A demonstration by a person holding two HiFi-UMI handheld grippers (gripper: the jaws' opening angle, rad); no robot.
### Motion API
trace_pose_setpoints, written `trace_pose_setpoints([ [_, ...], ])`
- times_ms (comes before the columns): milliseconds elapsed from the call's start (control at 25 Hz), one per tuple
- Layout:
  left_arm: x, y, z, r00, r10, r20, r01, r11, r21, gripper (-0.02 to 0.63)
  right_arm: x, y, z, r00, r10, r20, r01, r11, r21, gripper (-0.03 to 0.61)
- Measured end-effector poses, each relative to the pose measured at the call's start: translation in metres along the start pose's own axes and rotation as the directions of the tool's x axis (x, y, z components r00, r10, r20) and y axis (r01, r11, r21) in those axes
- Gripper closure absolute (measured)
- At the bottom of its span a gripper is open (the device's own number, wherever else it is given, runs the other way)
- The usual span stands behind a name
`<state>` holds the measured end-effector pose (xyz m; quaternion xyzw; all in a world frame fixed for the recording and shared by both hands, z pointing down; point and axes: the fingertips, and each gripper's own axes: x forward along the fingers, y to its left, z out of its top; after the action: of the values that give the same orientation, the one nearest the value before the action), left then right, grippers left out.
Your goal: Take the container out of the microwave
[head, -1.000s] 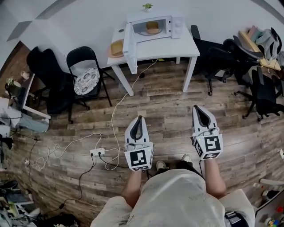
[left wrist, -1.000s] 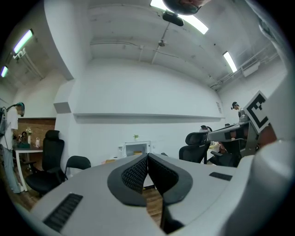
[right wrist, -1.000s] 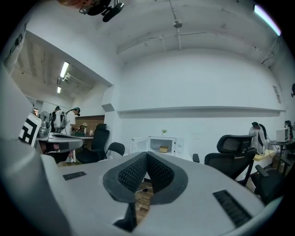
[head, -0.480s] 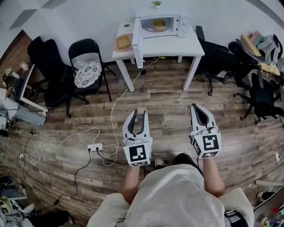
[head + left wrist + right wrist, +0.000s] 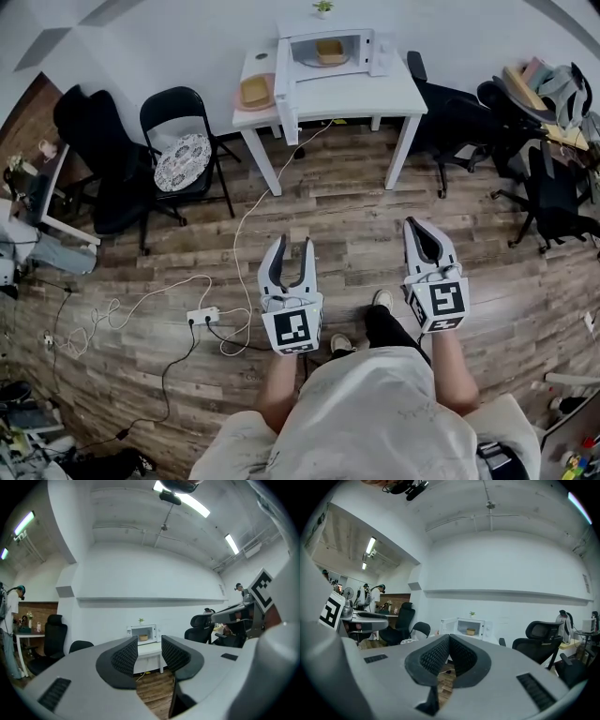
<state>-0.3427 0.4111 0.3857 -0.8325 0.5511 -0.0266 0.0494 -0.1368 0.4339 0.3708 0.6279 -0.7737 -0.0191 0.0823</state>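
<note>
Far surface (image 5: 361, 94) carries open microwave (image 5: 375, 52), container (image 5: 329, 51) inside; approach step: left gripper (image 5: 292, 247) has just been spreading, empty, right gripper (image 5: 419, 226) pressed together, both well short, so next calls for closing in.

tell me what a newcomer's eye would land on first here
First, the two grippers held out low over the wood floor: the left gripper with jaws apart, just opened and nothing between them, the right gripper with jaws together. Next, far ahead against the white wall, the microwave on the white table, its door swung open and a tan container inside.
</note>
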Motion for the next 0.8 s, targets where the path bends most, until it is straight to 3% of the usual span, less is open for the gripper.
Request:
trace_pose_setpoints([
  [480,0.055,-0.005,-0.021,0.998,0.025,-0.054,-0.025,1.0,-0.001,0.453,0.049,-0.041,-0.019,1.0,0.02,-0.007,-0.019,0.999,0.036,0.563],
  [800,0.117,-0.024,-0.012,0.999,0.011,-0.044,-0.01,1.0,0.021,0.453,0.088,-0.086,-0.029,1.0,0.021,-0.023,-0.019,0.998,0.061,0.563],
])
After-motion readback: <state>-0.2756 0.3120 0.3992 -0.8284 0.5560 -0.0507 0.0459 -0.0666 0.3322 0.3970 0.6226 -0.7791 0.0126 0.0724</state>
